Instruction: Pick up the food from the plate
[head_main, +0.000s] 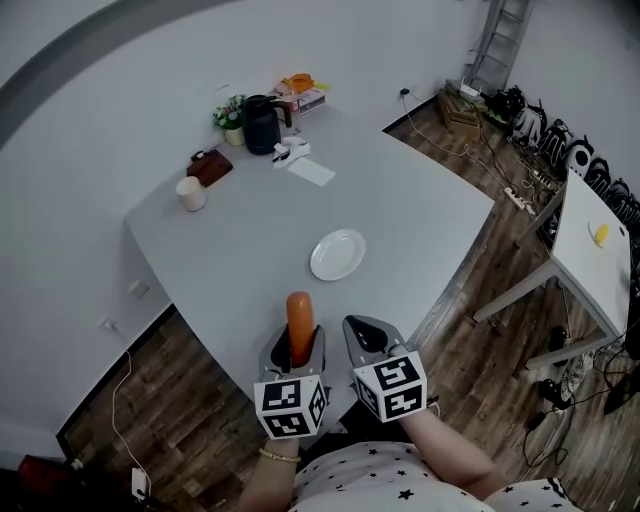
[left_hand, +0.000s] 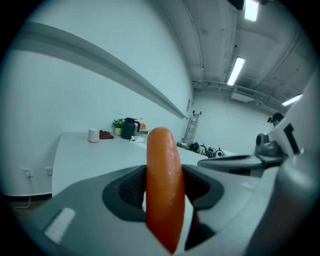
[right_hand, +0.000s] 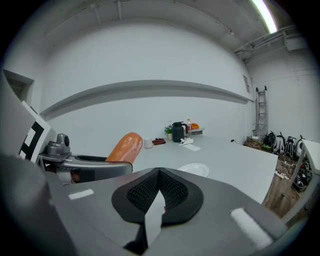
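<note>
The left hand-held gripper (head_main: 297, 347) clamps the sausage (head_main: 299, 322) above the bench (head_main: 240, 235), on the person's side of the empty plate (head_main: 337, 255). The right hand-held gripper (head_main: 367, 336), beside it, is closed on nothing. The pickup looks done; next calls only for a steady grip.

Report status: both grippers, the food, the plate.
Left gripper shut on sausage. Right gripper shut, empty. Plate bare. Nothing in the way.

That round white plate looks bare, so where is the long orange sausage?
Head view, low centre: the orange sausage is clamped in the left gripper, beside the right gripper, nearer the person than the round white plate.
</note>
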